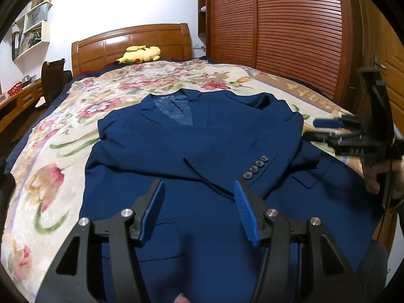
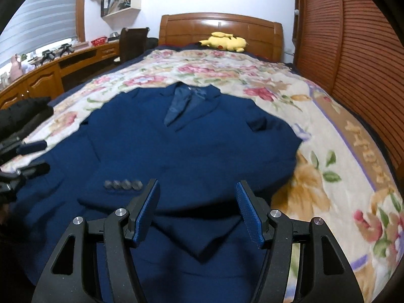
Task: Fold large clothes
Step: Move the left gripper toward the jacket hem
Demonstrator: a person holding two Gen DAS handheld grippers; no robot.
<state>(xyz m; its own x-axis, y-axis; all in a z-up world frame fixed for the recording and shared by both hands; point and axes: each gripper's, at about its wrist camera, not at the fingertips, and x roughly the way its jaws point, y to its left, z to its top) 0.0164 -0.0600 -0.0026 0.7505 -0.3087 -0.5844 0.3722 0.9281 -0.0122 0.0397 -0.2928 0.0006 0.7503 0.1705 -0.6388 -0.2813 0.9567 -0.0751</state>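
Observation:
A navy suit jacket [image 1: 176,139] [image 2: 202,146] lies front up on the floral bedspread [image 1: 63,131], collar toward the headboard. One sleeve is folded across its front, and the cuff buttons [image 1: 255,168] [image 2: 123,184] show. My left gripper [image 1: 199,184] hovers over the jacket's lower part, open, with nothing between its blue pads. My right gripper [image 2: 198,183] is open too, above the jacket's right lower side and a fold of cloth, gripping nothing. Each gripper shows in the other's view: the right gripper [image 1: 311,128] at the jacket's right edge, the left gripper [image 2: 45,156] at its left.
A yellow plush toy [image 1: 140,54] lies by the wooden headboard [image 2: 222,27]. Slatted wardrobe doors [image 1: 277,25] run along the bed's right side. A desk [image 2: 50,75] and a chair [image 2: 132,40] stand on the left. A dark garment [image 2: 22,113] lies at the bed's left edge.

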